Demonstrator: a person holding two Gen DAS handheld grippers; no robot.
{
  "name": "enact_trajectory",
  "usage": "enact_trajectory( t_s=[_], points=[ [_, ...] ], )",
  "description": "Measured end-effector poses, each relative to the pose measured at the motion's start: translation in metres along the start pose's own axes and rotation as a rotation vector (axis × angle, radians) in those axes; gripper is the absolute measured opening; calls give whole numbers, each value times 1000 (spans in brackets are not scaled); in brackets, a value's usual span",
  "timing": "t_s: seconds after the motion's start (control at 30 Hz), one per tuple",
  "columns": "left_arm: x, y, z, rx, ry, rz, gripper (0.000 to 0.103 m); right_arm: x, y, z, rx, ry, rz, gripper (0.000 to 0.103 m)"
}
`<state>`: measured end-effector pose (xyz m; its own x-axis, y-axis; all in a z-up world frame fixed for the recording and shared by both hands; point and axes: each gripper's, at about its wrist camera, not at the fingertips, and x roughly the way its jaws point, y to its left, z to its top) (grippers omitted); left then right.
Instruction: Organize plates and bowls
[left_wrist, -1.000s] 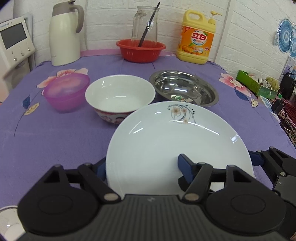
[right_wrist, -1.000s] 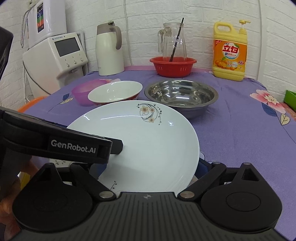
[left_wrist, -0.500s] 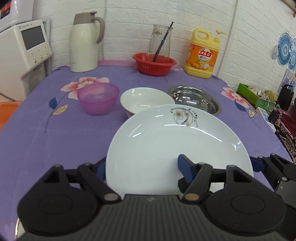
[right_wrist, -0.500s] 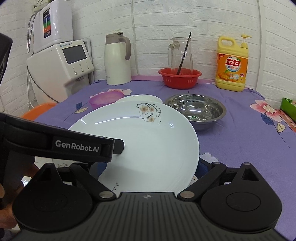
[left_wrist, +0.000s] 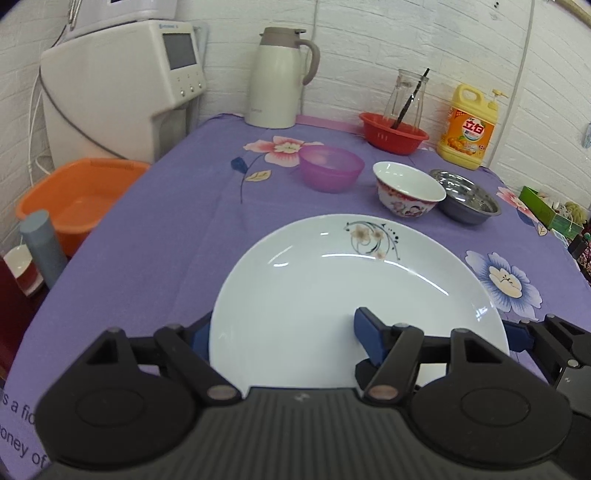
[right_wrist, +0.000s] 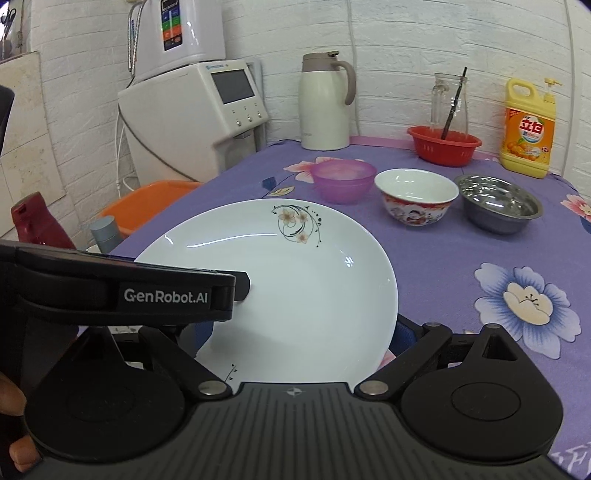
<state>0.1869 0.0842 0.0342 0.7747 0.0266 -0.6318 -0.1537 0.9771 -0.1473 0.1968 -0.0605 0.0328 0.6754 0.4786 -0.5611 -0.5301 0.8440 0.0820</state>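
A large white plate with a flower print is held above the purple tablecloth by both grippers. My left gripper is shut on its near left rim, one blue pad on top. My right gripper is shut on its near right rim; the left gripper's body crosses the right wrist view at the left. Far behind stand a purple plastic bowl, a white ceramic bowl with red pattern and a steel bowl, in a row.
A red basket with a glass jug, a yellow detergent bottle and a white thermos stand at the table's back. A water dispenser and an orange basin are off the table's left edge.
Both grippers have carried the plate back and to the left, away from the bowls. The bowls now look smaller and farther off to the right; the dispenser and orange basin have come into view.
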Motion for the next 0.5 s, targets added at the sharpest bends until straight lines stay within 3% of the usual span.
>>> enact_trajectory(
  t_s=[0.5],
  points=[
    [1, 24, -19, -25, -15, -35, 68, 14, 19, -17, -36, 29, 4, 103]
  ],
)
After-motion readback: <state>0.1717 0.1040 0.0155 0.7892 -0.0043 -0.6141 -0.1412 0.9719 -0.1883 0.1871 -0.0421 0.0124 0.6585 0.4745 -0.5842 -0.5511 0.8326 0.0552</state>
